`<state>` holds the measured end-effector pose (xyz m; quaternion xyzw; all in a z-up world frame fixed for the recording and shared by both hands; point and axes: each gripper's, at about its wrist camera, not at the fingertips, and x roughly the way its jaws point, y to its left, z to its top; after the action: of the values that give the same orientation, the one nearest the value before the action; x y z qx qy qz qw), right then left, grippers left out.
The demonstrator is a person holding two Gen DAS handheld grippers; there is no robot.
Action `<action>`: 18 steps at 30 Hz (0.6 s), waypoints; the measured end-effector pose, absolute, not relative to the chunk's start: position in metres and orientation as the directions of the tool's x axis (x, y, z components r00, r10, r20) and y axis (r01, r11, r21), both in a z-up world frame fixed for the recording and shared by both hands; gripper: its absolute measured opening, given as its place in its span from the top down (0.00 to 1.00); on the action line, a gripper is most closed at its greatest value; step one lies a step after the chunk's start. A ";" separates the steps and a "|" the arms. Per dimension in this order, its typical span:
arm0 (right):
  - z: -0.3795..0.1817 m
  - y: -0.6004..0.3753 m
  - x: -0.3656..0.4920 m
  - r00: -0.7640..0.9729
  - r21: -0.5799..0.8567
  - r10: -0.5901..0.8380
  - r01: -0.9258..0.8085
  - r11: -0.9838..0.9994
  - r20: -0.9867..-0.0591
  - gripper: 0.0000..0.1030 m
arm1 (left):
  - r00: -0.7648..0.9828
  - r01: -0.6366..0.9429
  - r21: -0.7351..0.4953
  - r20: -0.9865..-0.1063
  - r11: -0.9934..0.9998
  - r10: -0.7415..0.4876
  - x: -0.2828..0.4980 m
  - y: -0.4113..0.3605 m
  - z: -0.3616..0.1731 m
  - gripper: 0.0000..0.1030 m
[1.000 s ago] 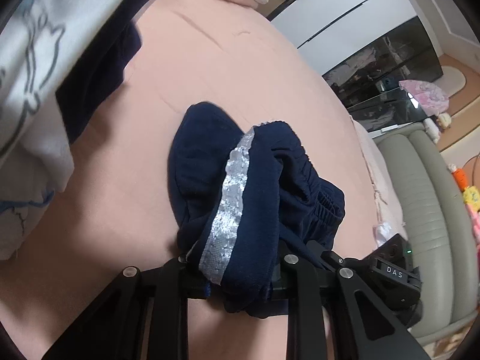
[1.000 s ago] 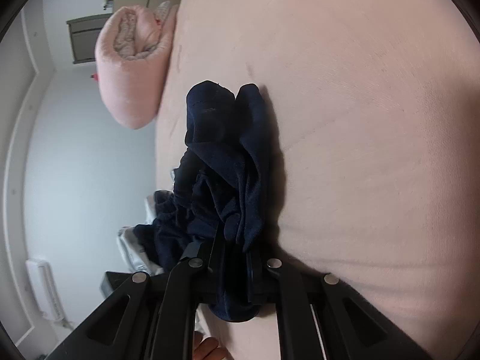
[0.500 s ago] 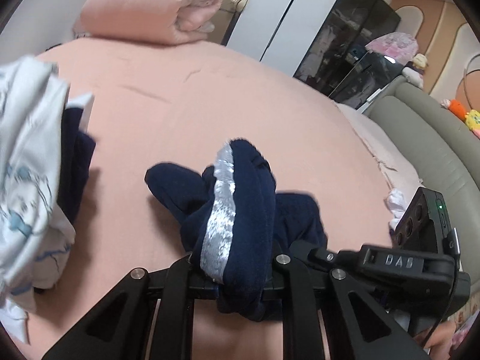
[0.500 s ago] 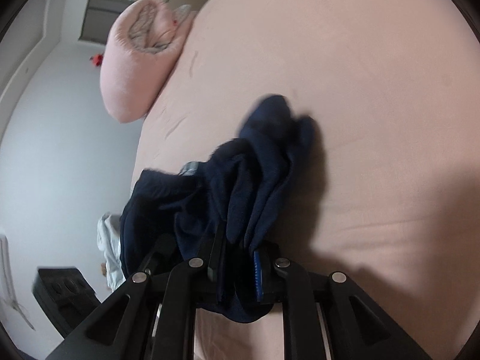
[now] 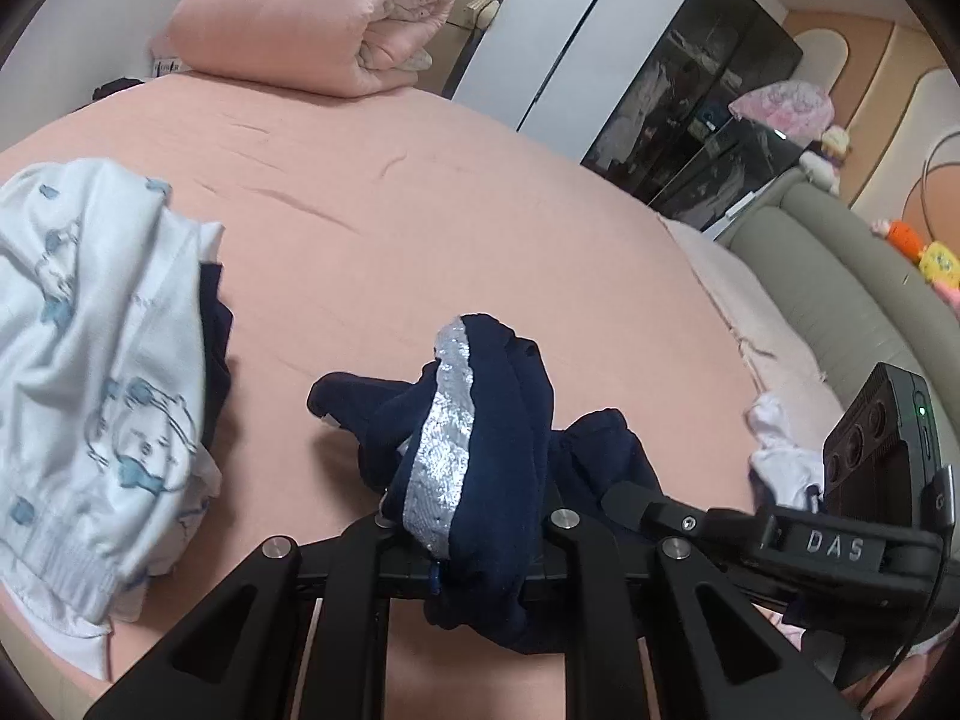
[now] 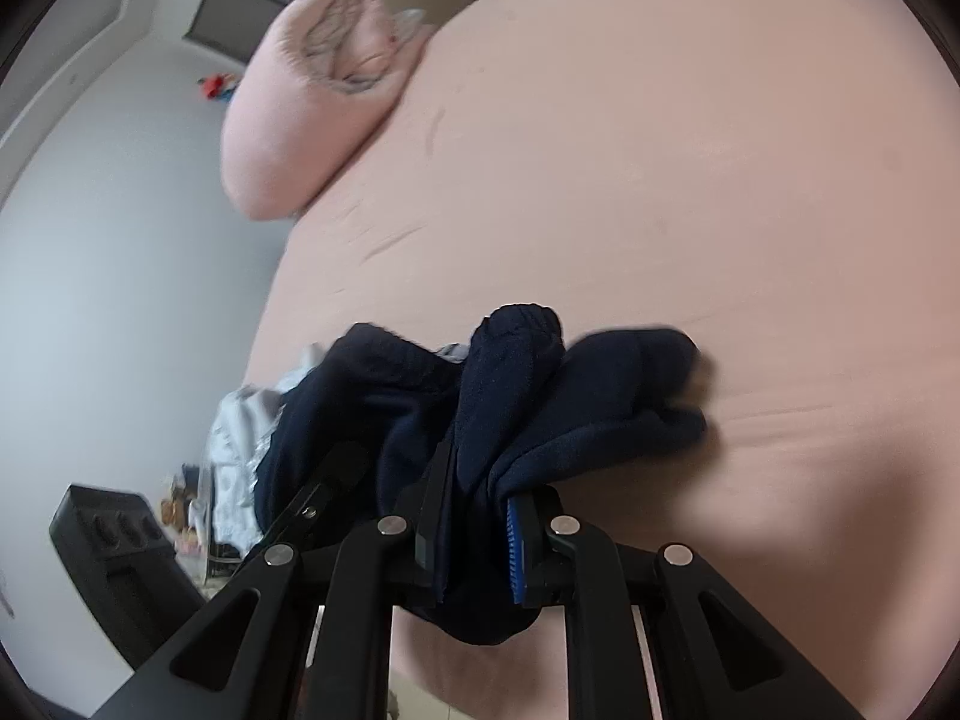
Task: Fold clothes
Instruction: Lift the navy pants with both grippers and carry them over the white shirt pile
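Much of what we hold is hard to read: the navy garment point(image 5: 498, 456) is bunched so thickly over the left gripper point(image 5: 474, 546) that we cannot see the fingertips themselves, and in the right wrist view the far end of the cloth is smeared with motion blur. Our left gripper is clamped on a fold of this garment, the jaws nearly together with the cloth wedged between them — a silver glittery stripe point(image 5: 441, 450) runs up the pinched fold. Our right gripper point(image 6: 474, 534) is likewise pressed tight on another bunch of the same garment point(image 6: 516, 396), and one blue-ribbed pad point(image 6: 515, 546) shows at the edge of the cloth. Both grippers point slanting down toward the pink bed point(image 5: 420, 228), and the garment hangs between them, its loose ends trailing on or just above the sheet — which of the two we cannot tell. To the left lies a crumpled white garment with blue prints point(image 5: 90, 360), partly cut off by the frame edge, with something dark beneath it. A rolled pink blanket point(image 5: 312, 24) sits at the far end of the bed, well apart from our work.
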<state>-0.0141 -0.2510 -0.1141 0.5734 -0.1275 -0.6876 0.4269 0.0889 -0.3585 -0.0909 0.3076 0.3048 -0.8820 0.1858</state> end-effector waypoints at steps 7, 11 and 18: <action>-0.083 -0.265 0.000 -0.006 0.614 -0.727 0.530 -0.585 -0.687 0.87 | -0.767 0.495 -0.425 -0.624 -0.758 -0.150 0.097 -0.367 -0.067 0.88; -0.068 -0.276 0.006 -0.011 0.605 -0.733 0.556 -0.570 -0.681 0.87 | -0.777 0.478 -0.414 -0.610 -0.775 -0.154 0.099 -0.370 -0.055 0.88; -0.039 -0.302 0.016 0.012 0.598 -0.744 0.604 -0.527 -0.668 0.87 | -0.796 0.465 -0.443 -0.587 -0.766 -0.144 0.104 -0.396 -0.031 0.88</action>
<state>0.0157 -0.3018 -0.0393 0.5234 -0.0671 -0.6998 0.4815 0.1044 -0.3960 -0.0311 0.2705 0.2968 -0.9000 0.1693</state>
